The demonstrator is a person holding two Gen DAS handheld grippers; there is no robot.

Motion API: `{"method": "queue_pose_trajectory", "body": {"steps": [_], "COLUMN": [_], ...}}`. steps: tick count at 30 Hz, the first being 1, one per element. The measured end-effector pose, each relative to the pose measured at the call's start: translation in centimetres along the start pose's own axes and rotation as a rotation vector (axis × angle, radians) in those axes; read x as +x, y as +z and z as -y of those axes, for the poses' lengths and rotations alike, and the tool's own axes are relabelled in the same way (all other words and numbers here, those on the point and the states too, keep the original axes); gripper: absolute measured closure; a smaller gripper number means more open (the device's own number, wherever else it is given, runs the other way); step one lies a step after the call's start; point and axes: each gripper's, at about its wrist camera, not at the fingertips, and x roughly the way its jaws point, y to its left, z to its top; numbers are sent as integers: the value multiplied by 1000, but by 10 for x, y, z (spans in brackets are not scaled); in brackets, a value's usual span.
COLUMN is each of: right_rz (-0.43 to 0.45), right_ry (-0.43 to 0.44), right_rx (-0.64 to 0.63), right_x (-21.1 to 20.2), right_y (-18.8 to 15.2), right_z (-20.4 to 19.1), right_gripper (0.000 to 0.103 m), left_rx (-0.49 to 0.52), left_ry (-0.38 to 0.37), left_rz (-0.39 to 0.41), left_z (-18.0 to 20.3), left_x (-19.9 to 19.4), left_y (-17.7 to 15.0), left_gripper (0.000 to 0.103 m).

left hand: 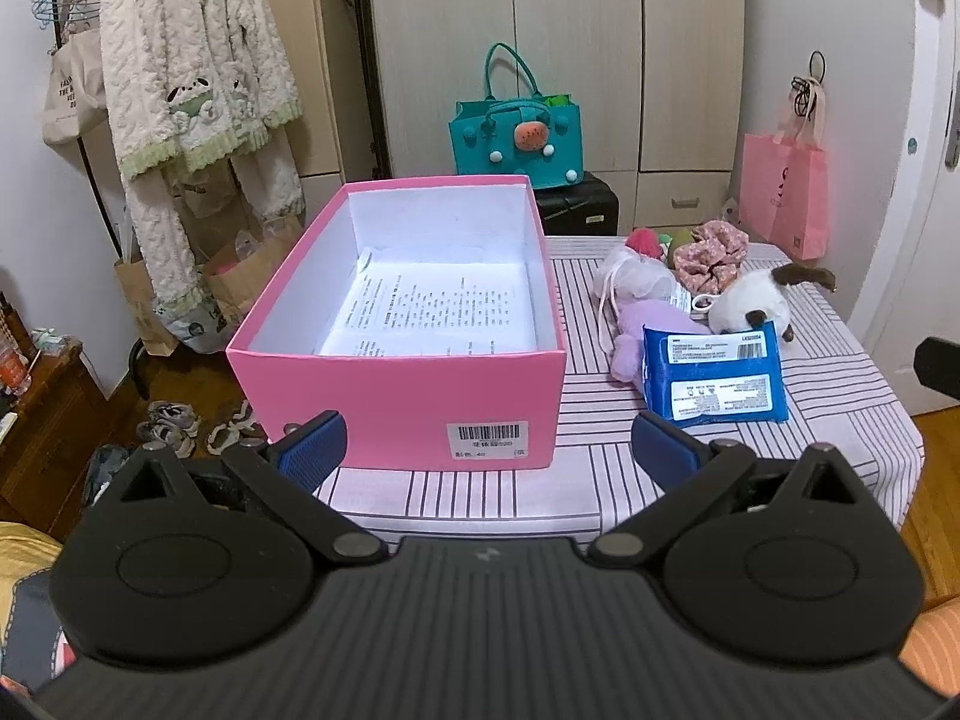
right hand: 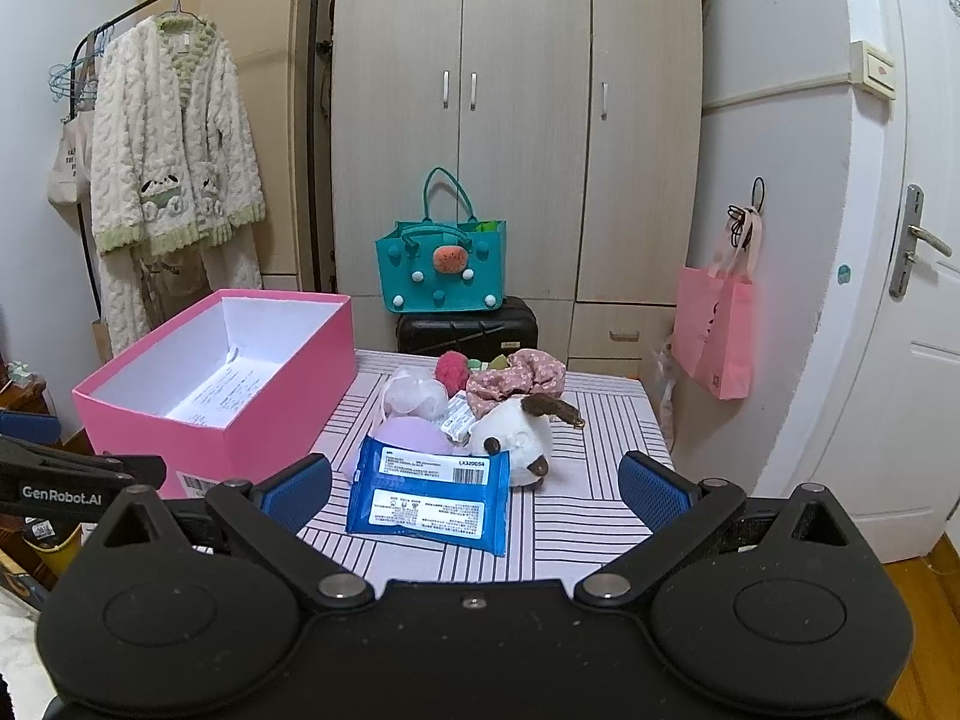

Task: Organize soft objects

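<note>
A home bedroom: wardrobe (right hand: 516, 138), fleece robe (right hand: 174, 138) on clothes rack (right hand: 312, 60), shoes (left hand: 174, 420) on floor.

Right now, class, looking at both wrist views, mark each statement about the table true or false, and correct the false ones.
1. The open pink cardboard box holds only printed paper. True.
2. The blue plastic wipes packet lies inside the box. False: it lies on the striped tablecloth.
3. The left gripper grips a toy. False: its jaws are open and empty.
4. The white plush dog lies behind the packet. True.
</note>
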Motion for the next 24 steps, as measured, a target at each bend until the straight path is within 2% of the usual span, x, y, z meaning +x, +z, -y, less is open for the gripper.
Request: {"method": "queue_pose_trajectory", "body": {"steps": [6, 13, 24], "right_rz": [37, 77, 89], "right_ry": [1, -20, -27], "right_rx": [10, -33, -37], "right_x": [-4, -9, -8], "right_y": [-4, -14, -24], "right_z": [2, -4, -5], "right_gripper": [0, 0, 0], "left_rx": [10, 2, 2], "left_ry": [12, 28, 32], "left_rz": [40, 121, 167], "left_z": [3, 2, -3], "left_x": [-1, -9, -10], "left_y": [-5, -13, -21], "left_gripper": [2, 1, 0]}}
